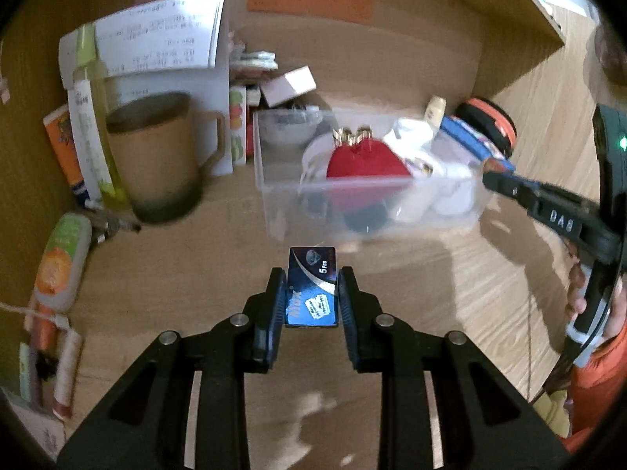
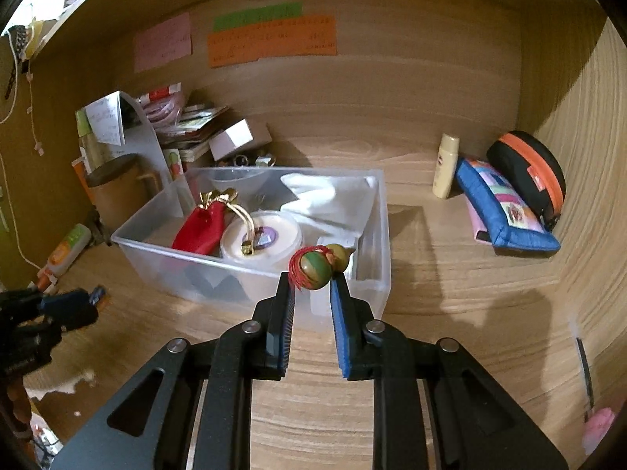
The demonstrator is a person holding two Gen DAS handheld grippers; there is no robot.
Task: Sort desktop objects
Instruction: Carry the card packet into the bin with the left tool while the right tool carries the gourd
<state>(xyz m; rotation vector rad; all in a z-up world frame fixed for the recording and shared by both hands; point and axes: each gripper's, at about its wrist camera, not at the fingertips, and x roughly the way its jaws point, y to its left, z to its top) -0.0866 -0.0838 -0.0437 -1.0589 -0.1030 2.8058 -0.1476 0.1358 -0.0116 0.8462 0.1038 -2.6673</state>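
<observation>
Clamping a blue "5 Pcs" box (image 1: 312, 288), left jaws; right jaws grip a striped gourd charm (image 2: 319, 266).

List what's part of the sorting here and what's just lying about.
In the job: left gripper shut on blue box; right gripper holding gourd charm; clear bin.

Lying about: mug, blue pouch, round case, small bottle.
</observation>
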